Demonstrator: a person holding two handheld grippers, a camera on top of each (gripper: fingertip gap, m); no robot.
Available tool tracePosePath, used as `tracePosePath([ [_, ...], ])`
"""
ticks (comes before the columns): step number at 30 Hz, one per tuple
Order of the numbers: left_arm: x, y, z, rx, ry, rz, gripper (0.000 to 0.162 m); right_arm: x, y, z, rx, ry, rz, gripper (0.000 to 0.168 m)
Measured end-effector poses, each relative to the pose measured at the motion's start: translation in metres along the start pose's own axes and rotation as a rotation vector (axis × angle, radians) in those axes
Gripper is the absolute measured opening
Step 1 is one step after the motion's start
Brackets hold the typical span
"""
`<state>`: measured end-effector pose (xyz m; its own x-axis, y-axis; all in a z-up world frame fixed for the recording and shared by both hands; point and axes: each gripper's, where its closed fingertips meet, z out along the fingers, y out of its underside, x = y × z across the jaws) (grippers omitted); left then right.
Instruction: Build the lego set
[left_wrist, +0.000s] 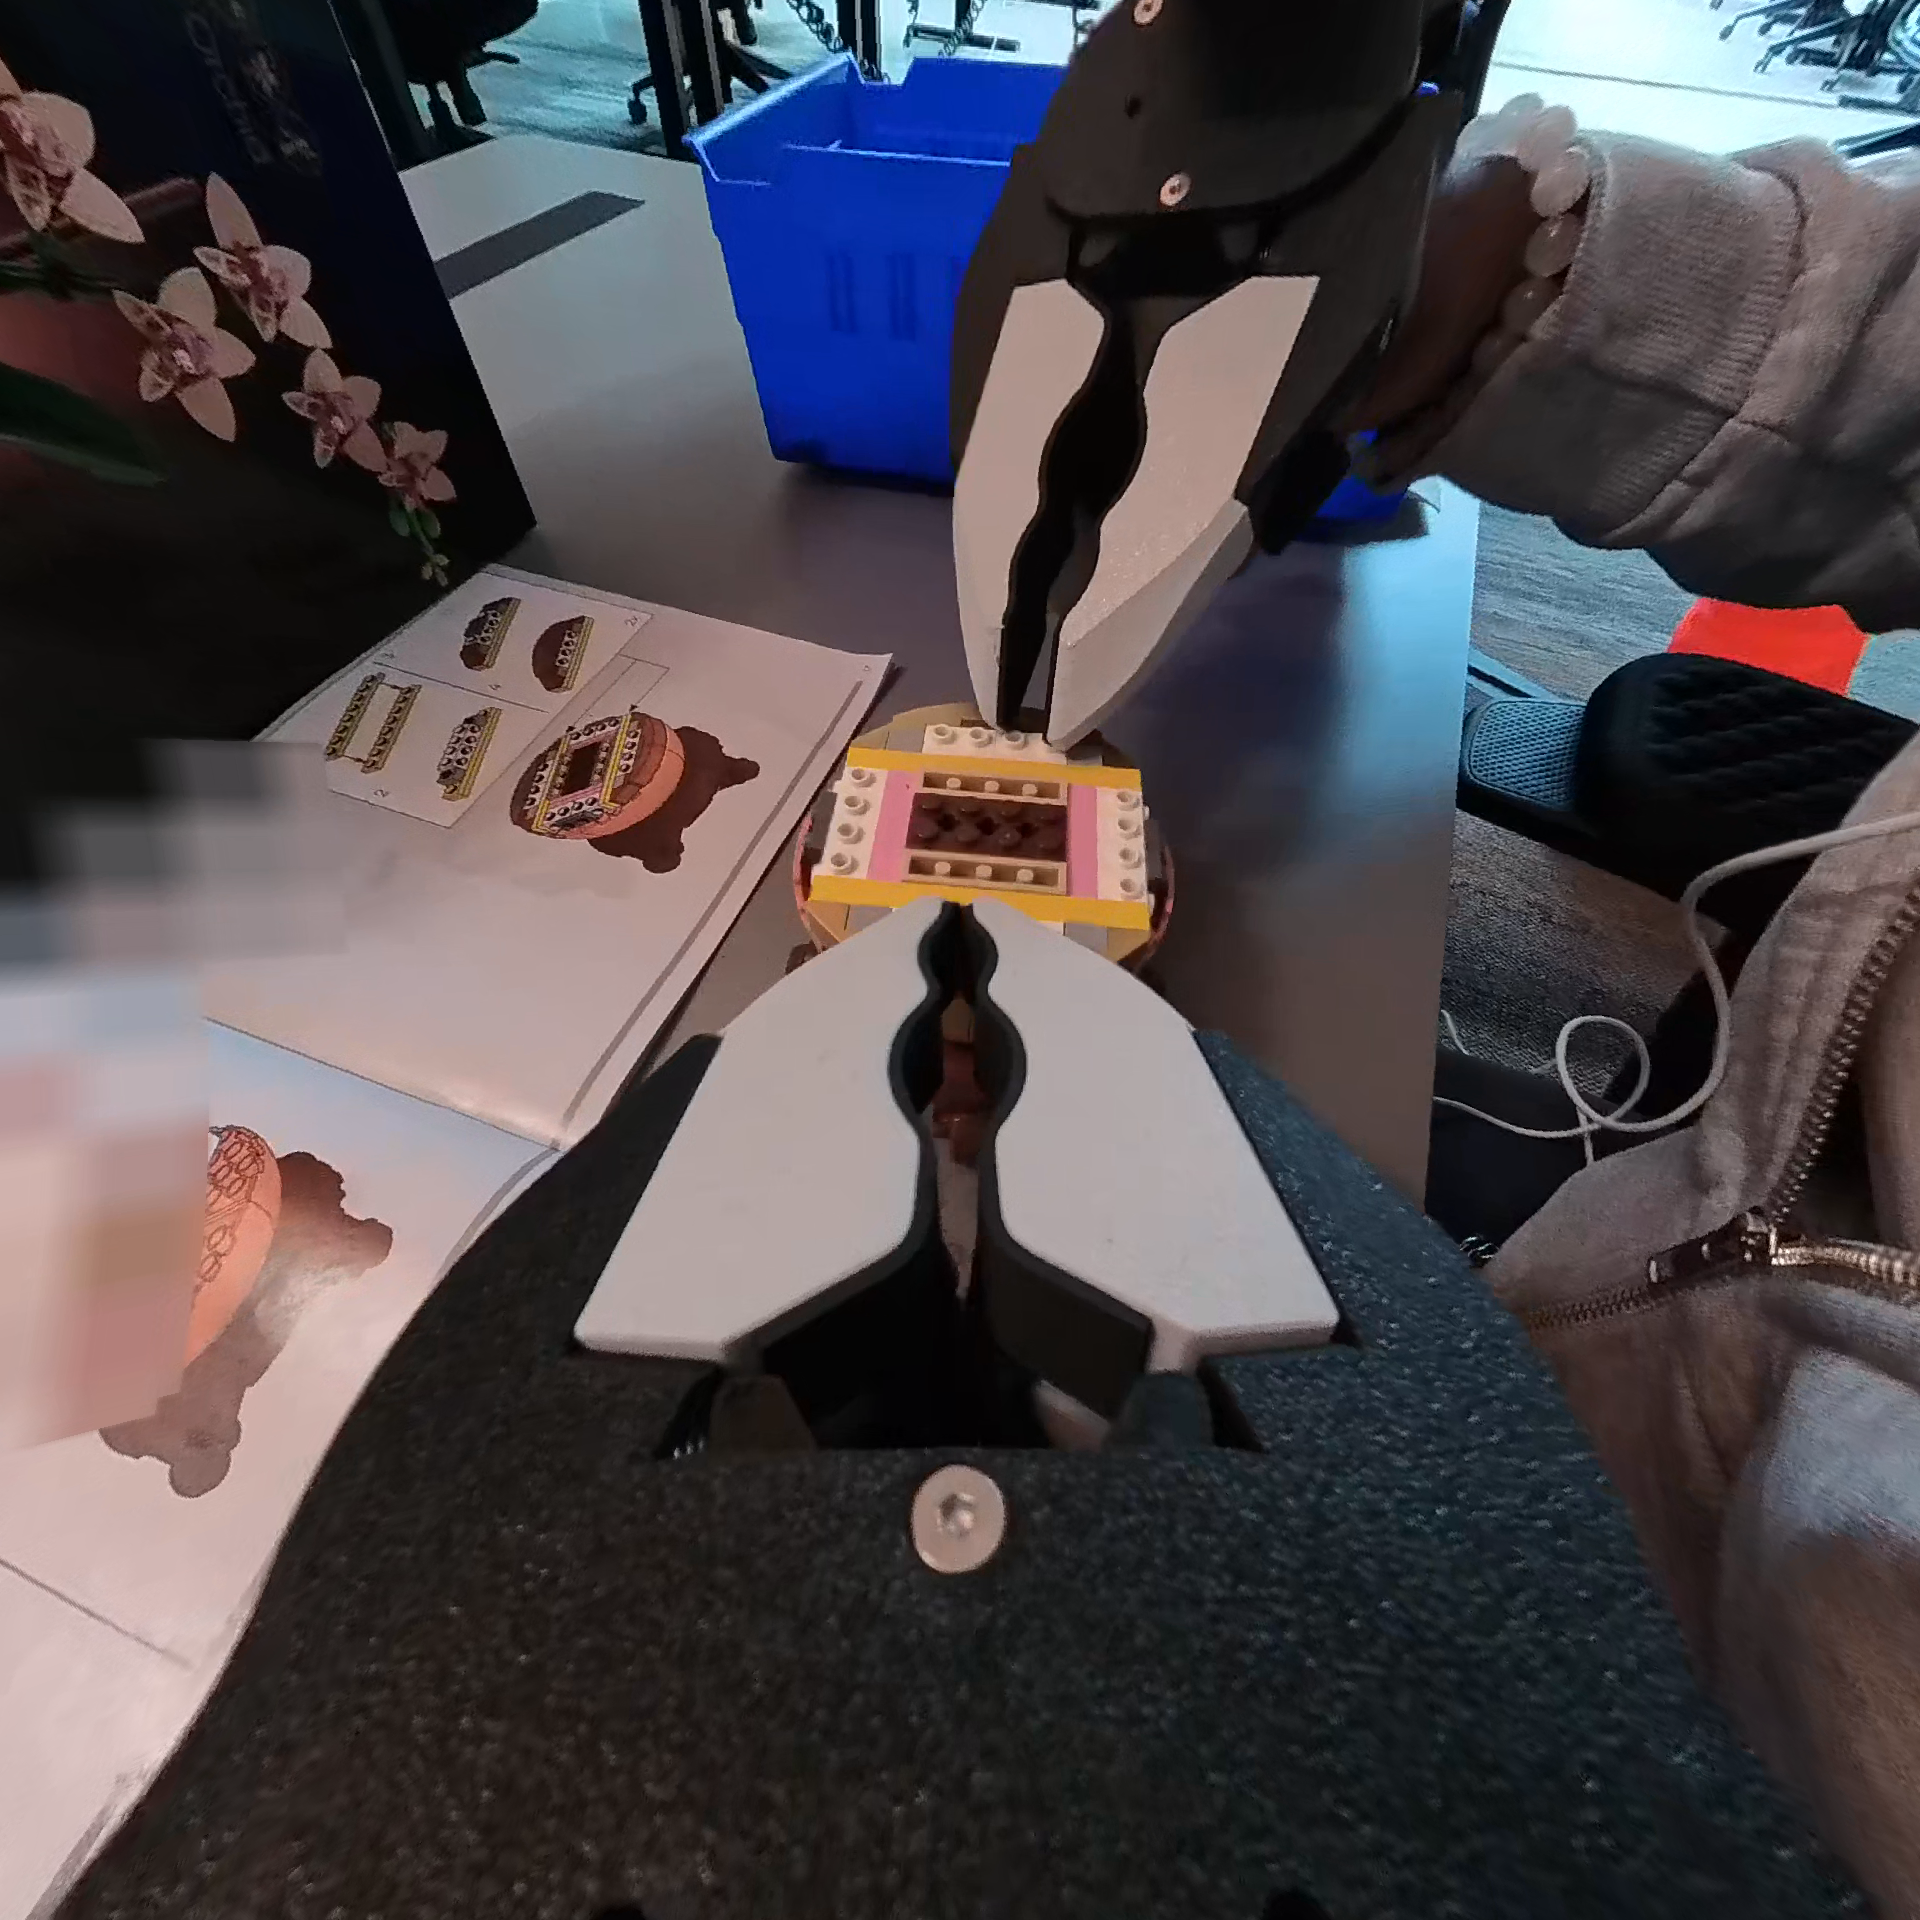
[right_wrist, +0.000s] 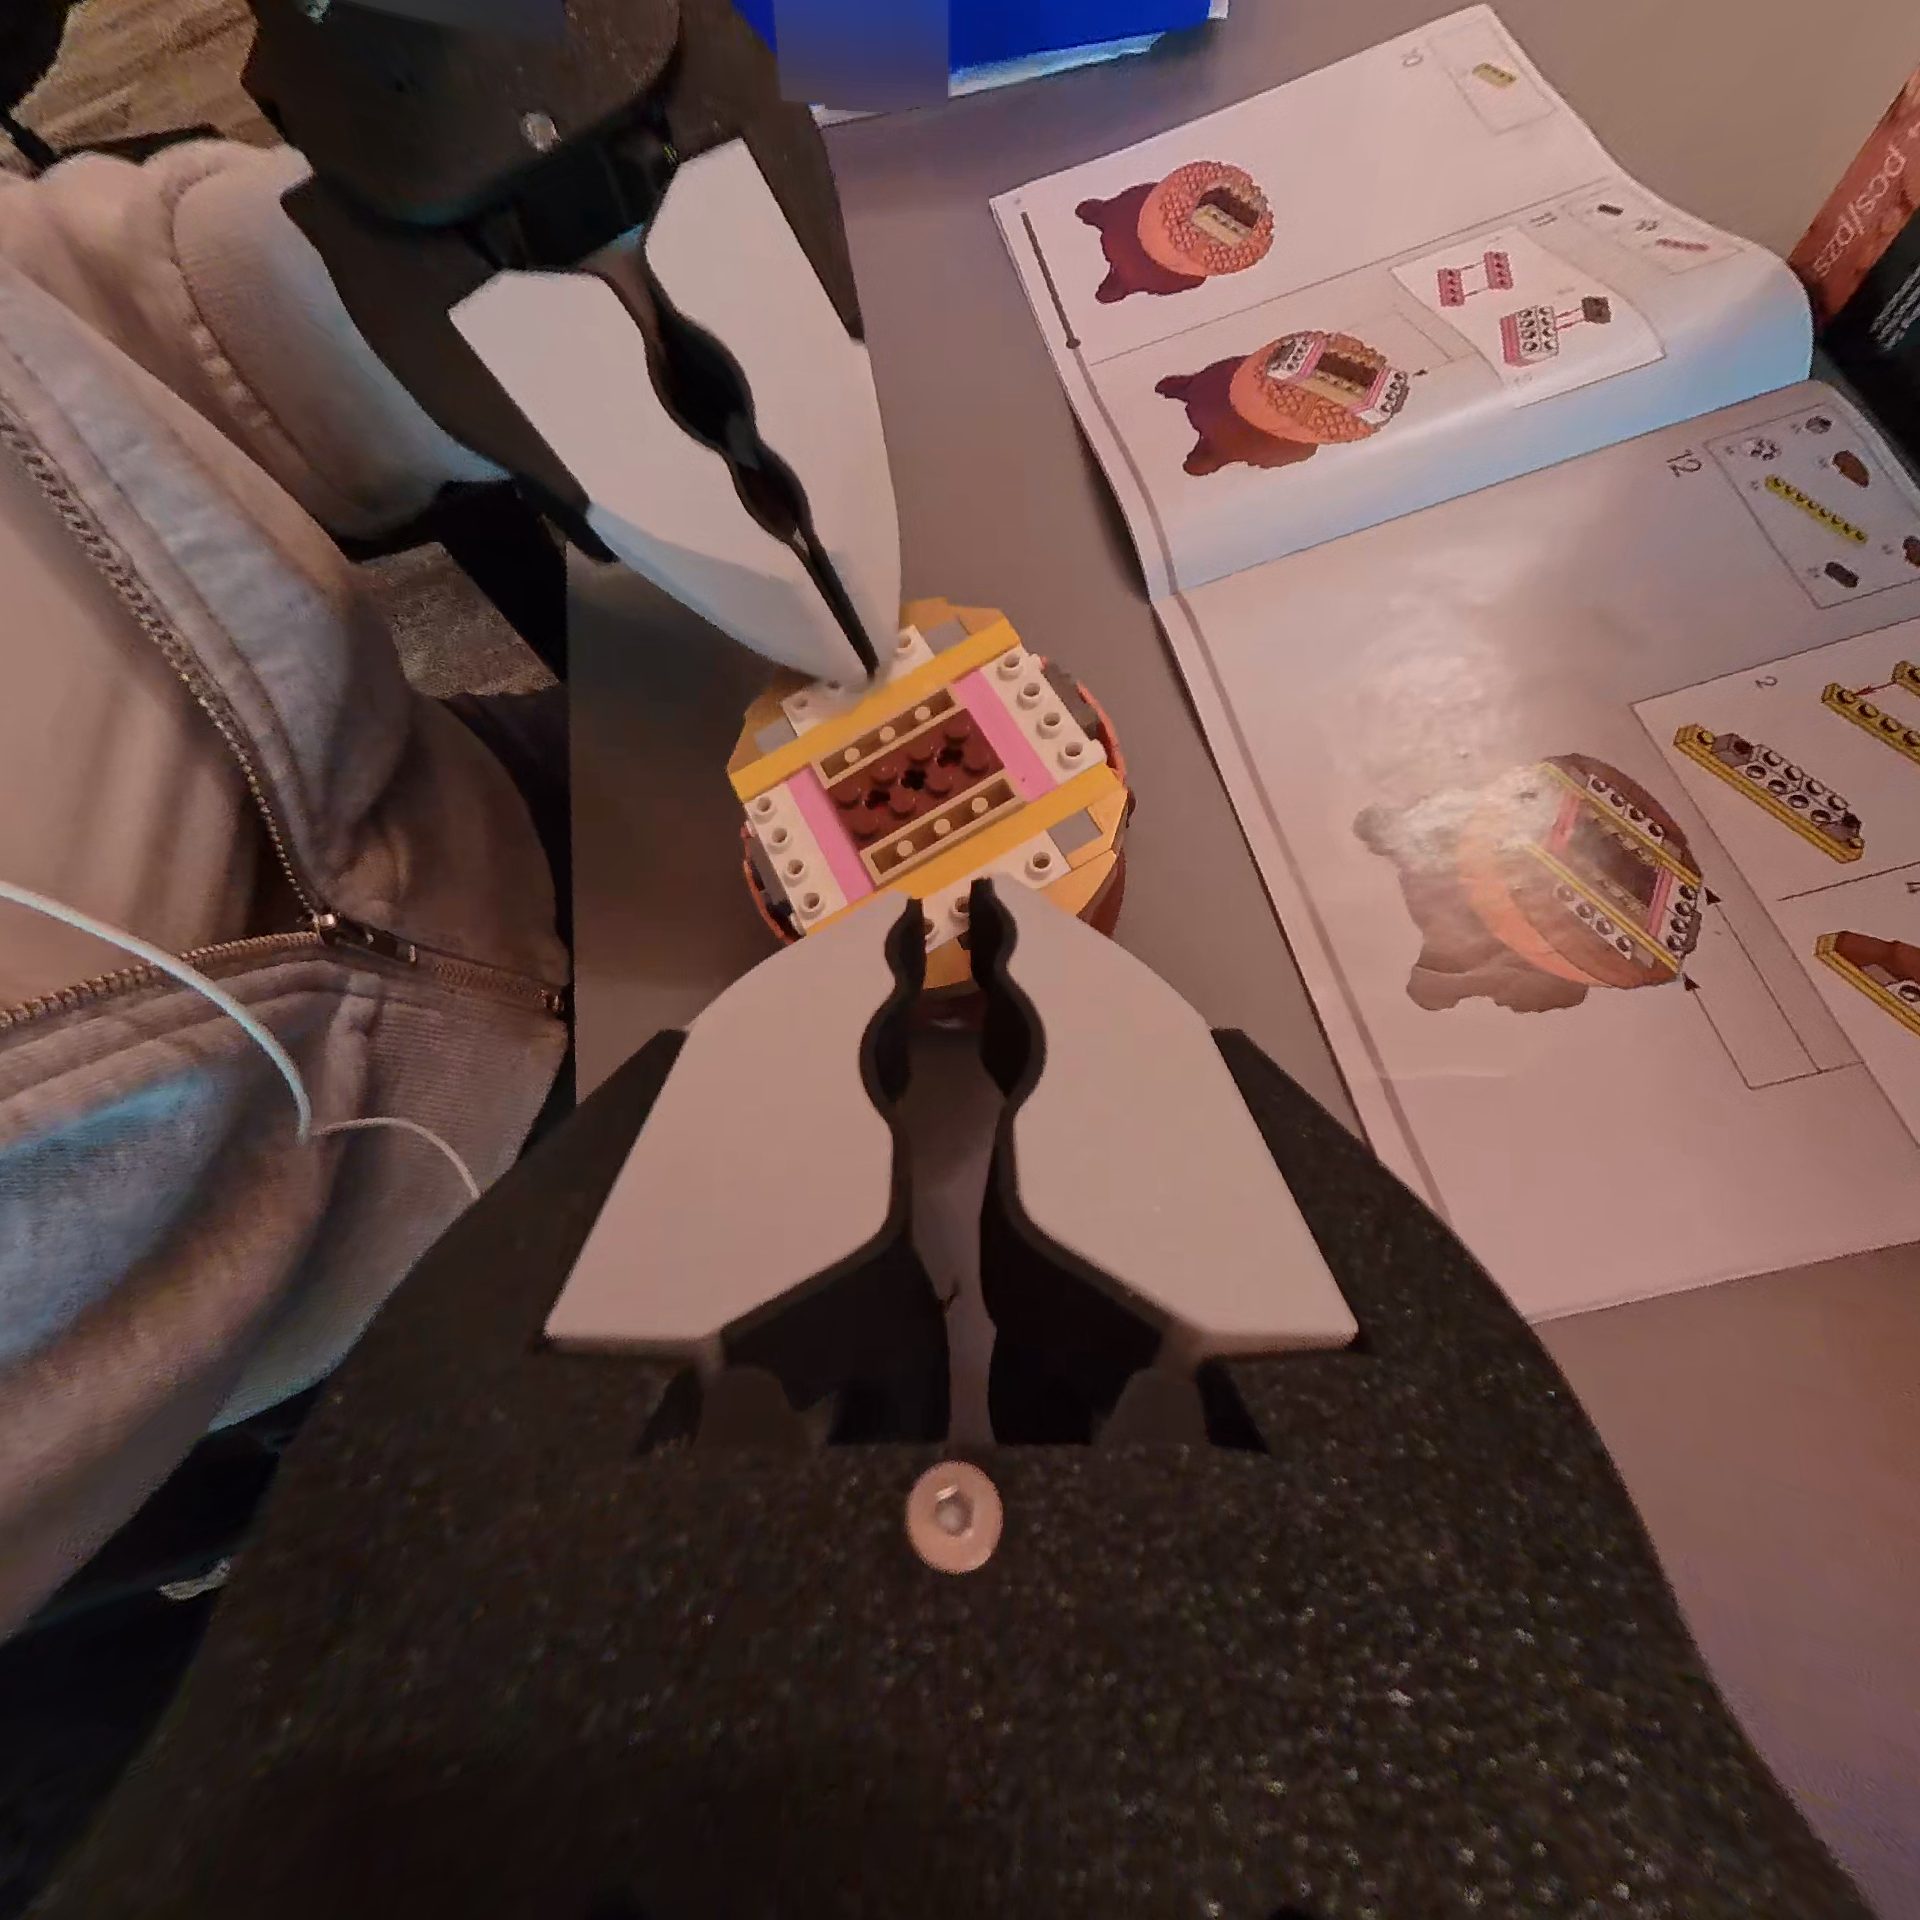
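The round lego model (left_wrist: 987, 831) stands on the grey table, with a yellow and pink frame, white studded bricks and a brown studded middle. My left gripper (left_wrist: 961, 912) is shut, its tips together at the model's near edge with nothing between them. In the right wrist view it (right_wrist: 868, 665) comes in from the upper left, its tips resting on a white brick of the model (right_wrist: 925, 790). My right gripper (right_wrist: 945, 909) is nearly closed on the white studded brick (right_wrist: 948, 930) at the model's opposite edge. In the left wrist view it (left_wrist: 1027, 719) reaches down onto that white brick (left_wrist: 987, 740).
An open instruction booklet (left_wrist: 520, 883) lies beside the model and shows in the right wrist view (right_wrist: 1507, 727). A blue bin (left_wrist: 862, 281) stands behind, a dark box with orchid pictures (left_wrist: 208, 364) at left. A person's grey sleeve (left_wrist: 1662, 364) and jacket are at right, near the table edge. Across from one pair of fingers to the other is roughly 5 cm.
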<state>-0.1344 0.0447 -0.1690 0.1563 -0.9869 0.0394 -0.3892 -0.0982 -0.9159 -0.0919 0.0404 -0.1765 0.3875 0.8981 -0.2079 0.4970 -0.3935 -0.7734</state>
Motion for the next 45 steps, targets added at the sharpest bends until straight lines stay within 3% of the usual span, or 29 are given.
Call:
tracePosePath([
  [10, 0.006, 0.0, 0.008, -0.015, 0.106, -0.053, 0.0, 0.0, -0.001, 0.001, -0.024, 0.009, -0.01, 0.008],
  [15, 0.007, -0.016, -0.001, 0.12, 0.122, -0.029, 0.001, 0.0, 0.0, 0.0, -0.03, 0.004, -0.005, 0.008],
  [18, 0.001, -0.036, -0.023, 0.228, 0.081, -0.013, 0.013, 0.0, 0.0, 0.0, -0.032, -0.004, -0.005, 0.008],
  [21, -0.01, -0.019, -0.032, 0.129, -0.009, 0.015, 0.027, 0.0, -0.002, -0.002, -0.033, -0.011, -0.005, 0.011],
  [24, -0.006, 0.001, -0.027, 0.064, -0.021, -0.014, 0.039, 0.009, -0.017, -0.012, 0.072, -0.002, 0.071, 0.03],
  [28, -0.007, 0.004, -0.019, 0.088, -0.064, -0.091, 0.03, 0.016, -0.011, -0.009, 0.126, -0.101, 0.307, 0.045],
  [33, -0.007, 0.008, -0.013, 0.102, -0.055, -0.212, 0.007, 0.012, 0.003, 0.008, 0.103, -0.155, 0.419, 0.042],
  [45, -0.011, 0.008, -0.01, 0.034, -0.12, -0.164, 0.008, 0.006, 0.005, 0.011, 0.051, -0.159, 0.407, 0.037],
])
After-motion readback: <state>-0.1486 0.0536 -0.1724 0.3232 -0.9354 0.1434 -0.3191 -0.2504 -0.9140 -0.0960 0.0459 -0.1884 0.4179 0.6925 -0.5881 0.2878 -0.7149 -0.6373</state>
